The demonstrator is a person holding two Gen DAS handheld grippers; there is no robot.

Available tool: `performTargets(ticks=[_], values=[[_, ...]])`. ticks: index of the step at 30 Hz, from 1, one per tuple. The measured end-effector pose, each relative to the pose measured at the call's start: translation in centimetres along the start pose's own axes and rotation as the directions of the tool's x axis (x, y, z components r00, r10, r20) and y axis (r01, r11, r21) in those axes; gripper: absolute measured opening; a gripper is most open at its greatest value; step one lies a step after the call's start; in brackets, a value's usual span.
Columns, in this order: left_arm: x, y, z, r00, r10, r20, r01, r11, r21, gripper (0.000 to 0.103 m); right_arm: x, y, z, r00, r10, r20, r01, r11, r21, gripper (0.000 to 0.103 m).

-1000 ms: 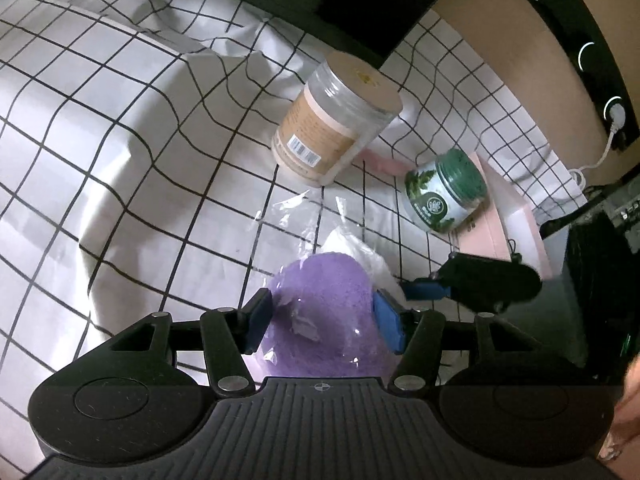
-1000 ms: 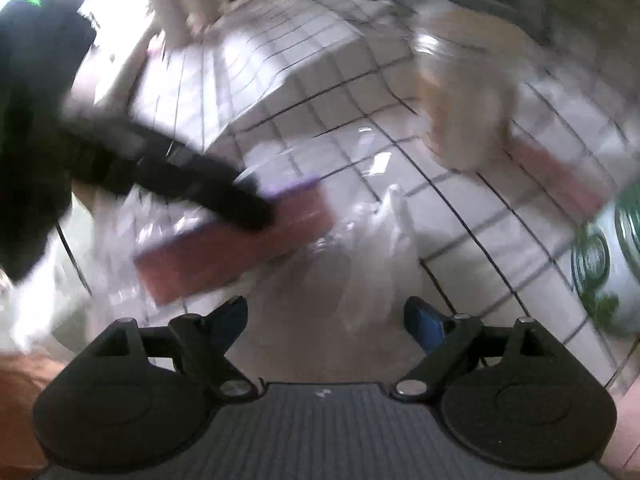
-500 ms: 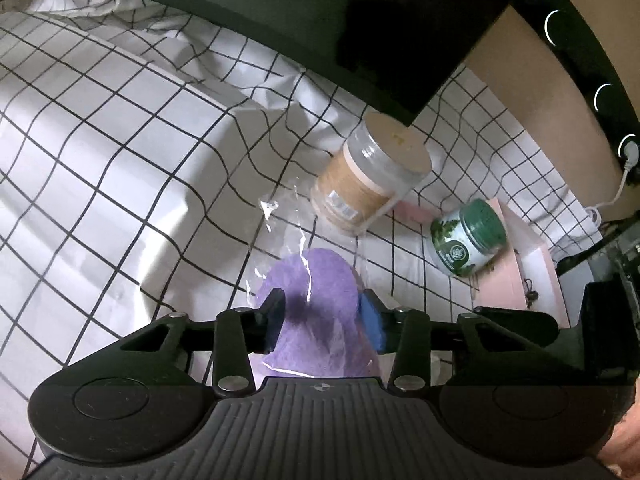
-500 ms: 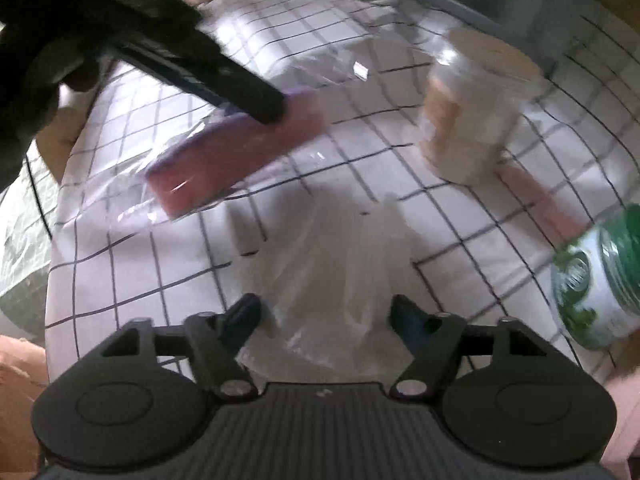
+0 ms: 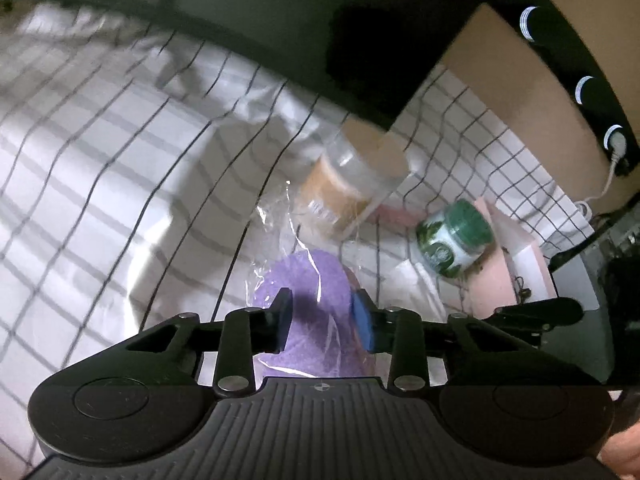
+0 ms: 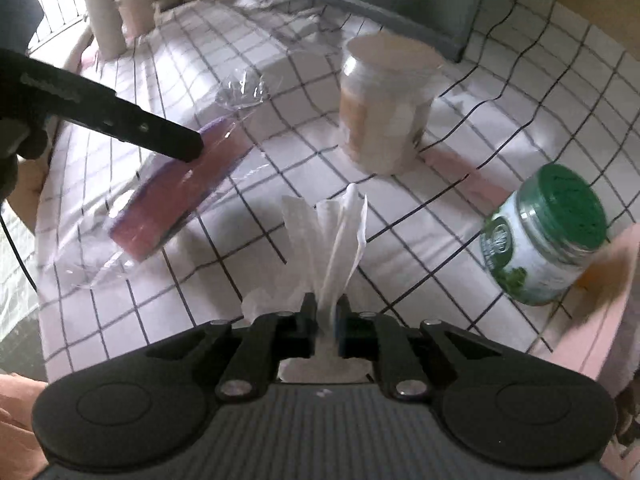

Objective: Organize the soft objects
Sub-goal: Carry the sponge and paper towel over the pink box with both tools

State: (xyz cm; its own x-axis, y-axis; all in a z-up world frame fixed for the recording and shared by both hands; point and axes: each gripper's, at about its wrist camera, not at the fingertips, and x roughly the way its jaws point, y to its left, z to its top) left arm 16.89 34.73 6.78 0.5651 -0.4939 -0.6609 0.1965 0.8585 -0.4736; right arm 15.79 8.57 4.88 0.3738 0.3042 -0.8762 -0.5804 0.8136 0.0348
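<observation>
The left gripper (image 5: 324,316) was closing on the wrapped purple sponge (image 5: 308,280), lifting it clear – the right gripper (image 6: 325,316) pinched the white tissue (image 6: 340,232), probably to sort both

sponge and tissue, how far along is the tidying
Nothing looks put away yet. In hand: the left gripper is closing on the wrapped purple sponge, and the right gripper is shut on the white tissue. Left to do: giving both a place. The two jars stand untouched on the checked cloth.
</observation>
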Motion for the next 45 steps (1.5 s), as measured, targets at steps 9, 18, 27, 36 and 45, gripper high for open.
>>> performTargets(ticks=[9, 18, 27, 36, 45], values=[[-2.1, -4.5, 5.4, 0.992, -0.022, 0.127, 0.000, 0.986, 0.166, 0.034, -5.4, -2.5, 2.8, 0.982, -0.116, 0.150, 0.103, 0.990, 0.095, 0.009], [-4.1, -13.3, 12.4, 0.952, -0.118, 0.284, 0.014, 0.939, 0.344, 0.034, -13.6, -7.8, 6.5, 0.895, -0.292, 0.336, 0.216, 0.945, 0.244, 0.009], [0.8, -25.7, 12.9, 0.935, -0.321, 0.150, 0.215, 0.851, 0.479, 0.034, -21.7, -13.9, 0.5, 0.790, -0.484, 0.375, 0.319, 0.848, 0.423, 0.009], [7.2, -33.0, 8.8, 0.915, -0.402, -0.016, 0.358, 0.796, 0.489, 0.034, -24.1, -17.4, -7.2, 0.741, -0.598, 0.306, 0.375, 0.746, 0.550, 0.009], [14.8, -33.5, 6.6, 0.906, -0.394, -0.155, 0.423, 0.839, 0.343, 0.037, -22.1, -19.7, -12.1, 0.772, -0.591, 0.235, 0.361, 0.712, 0.602, 0.009]])
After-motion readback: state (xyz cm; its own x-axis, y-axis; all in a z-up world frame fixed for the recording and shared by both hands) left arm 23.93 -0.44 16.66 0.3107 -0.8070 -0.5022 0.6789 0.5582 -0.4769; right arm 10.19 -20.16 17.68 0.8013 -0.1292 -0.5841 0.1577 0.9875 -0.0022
